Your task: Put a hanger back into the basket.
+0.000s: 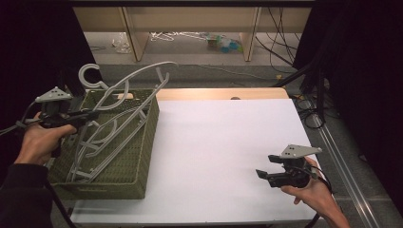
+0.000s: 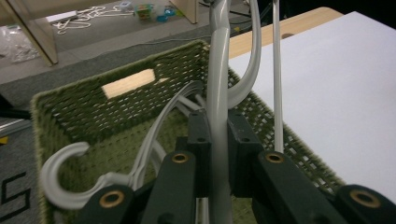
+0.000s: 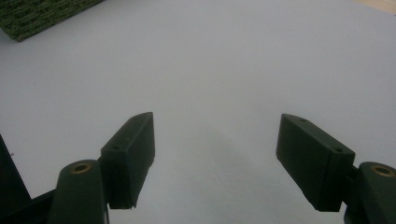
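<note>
hanger (image 2: 218, 93) top beyond frame edge

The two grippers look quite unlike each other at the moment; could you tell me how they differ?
The left gripper is shut on a grey hanger over the green basket; the right gripper is open, with nothing between its jaws, above the white table sheet. Both are hand-held with black jaws.

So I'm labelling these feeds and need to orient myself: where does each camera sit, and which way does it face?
High view: above the person's side, looking forward and down at the white table; both hands and grippers show.
Left gripper view: rides the left gripper, looking along its fingers, shut on a grey hanger over the green basket.
Right gripper view: rides the right gripper, facing bare tabletop, fingers apart.
All three share the basket.
</note>
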